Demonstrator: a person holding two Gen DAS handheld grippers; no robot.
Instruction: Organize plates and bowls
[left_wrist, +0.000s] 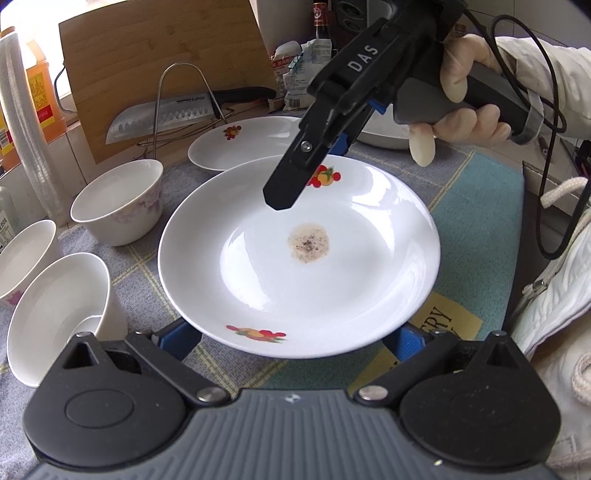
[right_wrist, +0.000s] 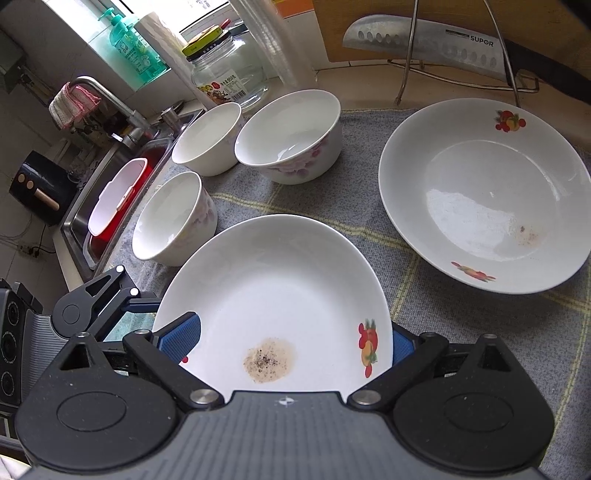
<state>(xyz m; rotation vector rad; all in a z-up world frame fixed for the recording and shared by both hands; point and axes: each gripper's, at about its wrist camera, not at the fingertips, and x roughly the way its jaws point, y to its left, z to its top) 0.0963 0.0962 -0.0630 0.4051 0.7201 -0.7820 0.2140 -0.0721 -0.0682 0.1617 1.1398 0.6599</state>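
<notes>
A white plate (left_wrist: 295, 277) (right_wrist: 277, 288) with fruit decals and a brown stain in its middle lies on the checked cloth (left_wrist: 480, 221). My left gripper (left_wrist: 291, 339) is open, its blue fingers (left_wrist: 177, 339) running under the plate's near rim. My right gripper (left_wrist: 306, 177) (right_wrist: 291, 339) straddles the far rim with jaws wide, one finger over the plate and the other below the rim by a decal. A second decal plate (left_wrist: 243, 147) (right_wrist: 480, 195) sits behind. Three white bowls (left_wrist: 118, 203) (right_wrist: 291, 136) stand to the left.
A knife (left_wrist: 166, 118) rests on a wire rack against a wooden board (left_wrist: 166, 55). Another white dish (left_wrist: 384, 136) sits behind the right gripper, held by a gloved hand (left_wrist: 461, 92). A glass jar (right_wrist: 229, 74) and the sink (right_wrist: 110, 184) lie beyond the bowls.
</notes>
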